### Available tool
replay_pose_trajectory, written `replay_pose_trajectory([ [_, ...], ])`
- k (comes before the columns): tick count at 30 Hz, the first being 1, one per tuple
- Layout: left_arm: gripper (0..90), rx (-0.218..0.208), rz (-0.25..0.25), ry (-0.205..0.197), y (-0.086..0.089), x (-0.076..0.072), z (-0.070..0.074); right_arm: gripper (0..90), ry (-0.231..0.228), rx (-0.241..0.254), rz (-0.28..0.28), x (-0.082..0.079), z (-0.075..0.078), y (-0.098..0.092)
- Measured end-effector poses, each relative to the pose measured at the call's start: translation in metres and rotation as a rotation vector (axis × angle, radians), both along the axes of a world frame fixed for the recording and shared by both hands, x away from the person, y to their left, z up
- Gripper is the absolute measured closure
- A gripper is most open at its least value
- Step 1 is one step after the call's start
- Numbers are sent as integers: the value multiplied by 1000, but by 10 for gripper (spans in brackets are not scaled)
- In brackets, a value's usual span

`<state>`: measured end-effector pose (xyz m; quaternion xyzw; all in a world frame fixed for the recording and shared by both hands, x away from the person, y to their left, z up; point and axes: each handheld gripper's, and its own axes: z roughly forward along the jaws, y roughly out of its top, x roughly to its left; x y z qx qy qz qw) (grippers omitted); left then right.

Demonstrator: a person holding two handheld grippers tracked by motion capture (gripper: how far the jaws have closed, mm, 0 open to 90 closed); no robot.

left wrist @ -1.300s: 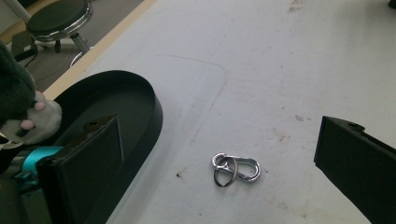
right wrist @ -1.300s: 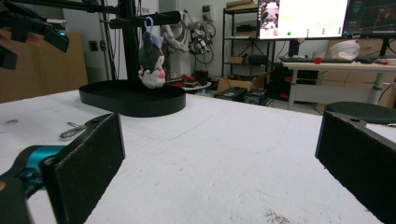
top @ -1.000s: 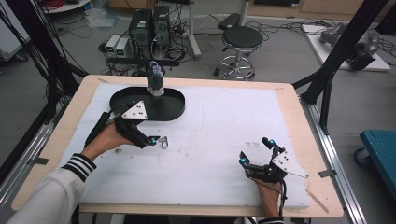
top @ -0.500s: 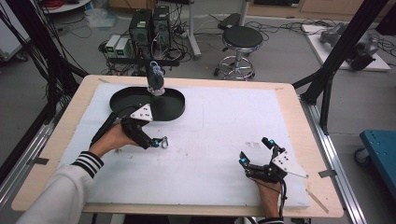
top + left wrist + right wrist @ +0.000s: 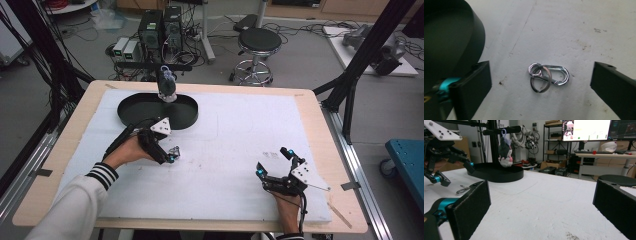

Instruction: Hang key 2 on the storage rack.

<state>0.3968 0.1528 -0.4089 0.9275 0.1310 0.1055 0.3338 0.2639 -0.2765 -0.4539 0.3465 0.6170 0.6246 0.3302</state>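
Both grippers [image 5: 170, 155] [image 5: 274, 162] low (jaws wide apart)

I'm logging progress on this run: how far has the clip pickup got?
Done: the left gripper hangs over the metal carabiner clip with its key ring, jaws wide apart either side. In hand: nothing is gripped; the clip lies flat on the white mat. Left: closing on it and lifting. The right gripper rests open, apart, near the mat's front edge.
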Motion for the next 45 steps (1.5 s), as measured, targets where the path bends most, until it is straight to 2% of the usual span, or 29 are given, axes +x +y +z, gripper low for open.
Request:
replay_pose_trajectory([
  [1, 112, -1, -6, 5, 0, 0, -1, 7, 3, 1, 1, 0, 0, 0],
  [5, 123, -13, 2, 14, -2, 0, -3, 7, 4, 2, 0, 0, 0, 0],
  [7, 130, -9, 10, 12, -2, 0, -4, 6, 4, 2, 0, 0, 0, 0],
  [11, 218, 25, 1, 15, -2, 1, -5, 6, 4, 2, 0, 0, 0, 0],
  [15, 265, 12, 0, 29, -2, 0, -5, 6, 4, 1, 0, 0, 0, 0],
  [24, 401, 54, 6, 35, 0, 1, -5, 7, 4, 1, 1, 0, 0, 0],
  [25, 403, 43, 11, 39, 0, 1, -5, 7, 4, 2, 1, 0, 0, 0],
  [27, 434, 47, 7, 48, 0, 1, -5, 6, 4, 2, 1, 0, 0, 0],
  [37, 567, 85, -16, 47, -3, 0, -7, 7, 4, 2, 1, 0, 0, 0],
  [42, 643, 95, -11, 38, -4, 0, -7, 7, 5, 2, 1, 0, 0, 0],
  [43, 652, 86, 0, 40, -4, 0, -7, 7, 4, 2, 2, 0, 0, 0],
  [45, 679, 104, 2, 35, -3, 0, -6, 6, 4, 3, 1, 0, 0, 0],
])
